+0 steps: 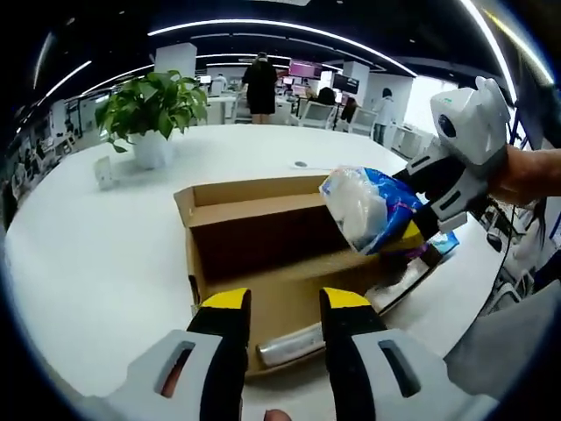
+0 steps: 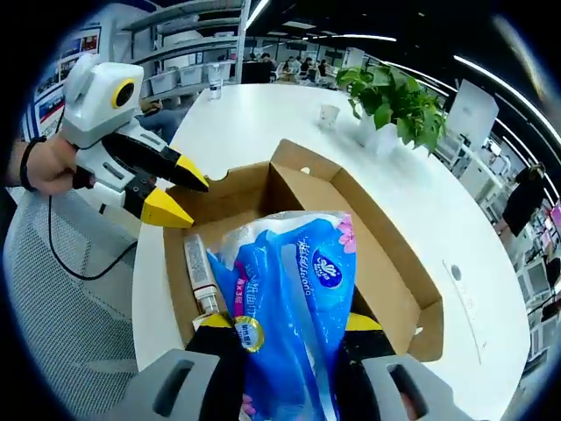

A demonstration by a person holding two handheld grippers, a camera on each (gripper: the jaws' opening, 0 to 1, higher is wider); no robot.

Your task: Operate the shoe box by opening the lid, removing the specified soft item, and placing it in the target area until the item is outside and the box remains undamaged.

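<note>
An open brown cardboard shoe box lies on the white table, with its flaps folded out. My right gripper comes in from the right, shut on a blue and white soft tissue pack that it holds above the box's right side. In the right gripper view the tissue pack sits between my right gripper's jaws, over the box. My left gripper is open at the box's near wall. The left gripper also shows with its yellow tips at a box corner. A silver tube lies inside.
A potted plant in a white pot stands at the table's far side, with a small cup near it. The table's edge runs close to the box's right. A grey chair and a cable hang beside the table. People stand in the office behind.
</note>
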